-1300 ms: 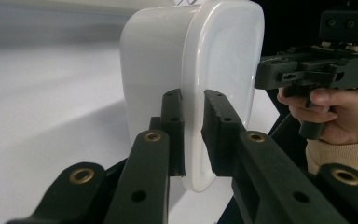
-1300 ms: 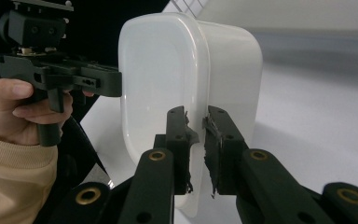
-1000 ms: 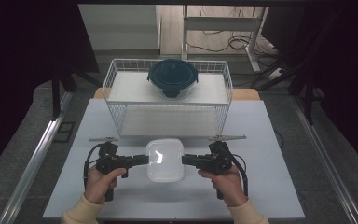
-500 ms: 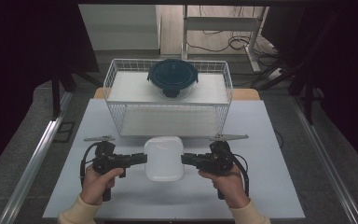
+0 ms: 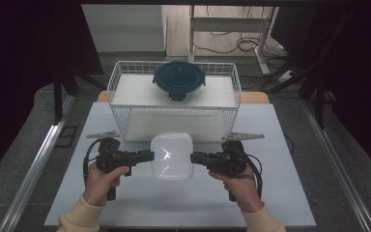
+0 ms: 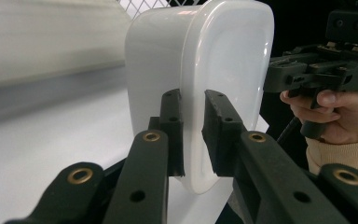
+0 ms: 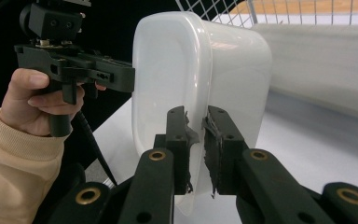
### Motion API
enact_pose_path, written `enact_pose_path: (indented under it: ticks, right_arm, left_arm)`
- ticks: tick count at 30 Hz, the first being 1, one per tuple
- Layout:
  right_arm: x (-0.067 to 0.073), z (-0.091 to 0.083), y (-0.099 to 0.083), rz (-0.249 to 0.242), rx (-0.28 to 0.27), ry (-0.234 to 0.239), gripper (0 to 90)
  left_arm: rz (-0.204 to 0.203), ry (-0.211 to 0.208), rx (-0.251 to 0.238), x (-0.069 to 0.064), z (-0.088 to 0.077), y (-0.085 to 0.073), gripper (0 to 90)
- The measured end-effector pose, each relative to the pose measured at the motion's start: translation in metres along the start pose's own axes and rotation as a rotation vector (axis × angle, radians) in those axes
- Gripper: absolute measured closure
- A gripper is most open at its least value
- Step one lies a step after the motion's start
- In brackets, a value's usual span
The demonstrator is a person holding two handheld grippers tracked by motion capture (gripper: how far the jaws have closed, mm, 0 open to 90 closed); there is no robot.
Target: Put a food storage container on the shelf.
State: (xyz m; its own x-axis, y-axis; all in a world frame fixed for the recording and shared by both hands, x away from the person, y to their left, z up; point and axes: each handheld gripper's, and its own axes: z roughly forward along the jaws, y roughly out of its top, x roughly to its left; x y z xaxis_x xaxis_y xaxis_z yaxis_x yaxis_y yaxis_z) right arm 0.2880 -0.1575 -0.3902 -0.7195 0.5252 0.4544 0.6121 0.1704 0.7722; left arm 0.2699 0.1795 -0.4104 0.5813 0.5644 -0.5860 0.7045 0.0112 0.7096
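Clamping the rim of the white container (image 6: pixel 200 84) from opposite sides, both pairs of jaws stand nearly closed, with only the thin plastic edge between their pads. In the left gripper view the left gripper (image 6: pixel 193 135) has one pad inside the lip and one outside it, pressed onto the container's near edge; the tub's pale body rises just beyond the jaw tips. The right gripper (image 7: pixel 196 149) bites the opposite rim the same way, its worn pads flat against the plastic.

Beyond each set of jaws, the other hand's gripper shows across the container, its nose meeting the far rim. Seen from above, the container hangs between the two jaw tips, over the white table (image 5: pixel 290 193), and it looks clear of the surface, though the gap beneath it is hard to judge from this angle.

Compared with a second ago, the container has come up and sits slightly nearer the wire basket (image 5: pixel 125 92), which lies just past the jaws; the bright glare that covered its top earlier has shrunk to a small glint. Both grips are unchanged. Farther out, a dark round lidded bowl (image 5: pixel 178 79) rests inside the basket.
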Motion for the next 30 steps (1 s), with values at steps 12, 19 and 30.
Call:
enact_pose_path:
  ticks: [12, 19, 30]
  right_arm:
    - [0.009, -0.012, 0.047, -0.055, -0.037, -0.011, 79.7]
    - [0.016, -0.019, 0.079, -0.083, -0.06, -0.014, 79.7]
    - [0.018, -0.032, 0.123, -0.101, -0.093, -0.041, 79.6]
  left_arm:
    - [0.065, 0.006, -0.034, -0.016, -0.013, 0.05, 78.6]
    - [0.103, 0.022, -0.053, -0.028, -0.024, 0.084, 78.6]
    - [0.166, 0.049, -0.052, -0.049, -0.032, 0.133, 78.8]
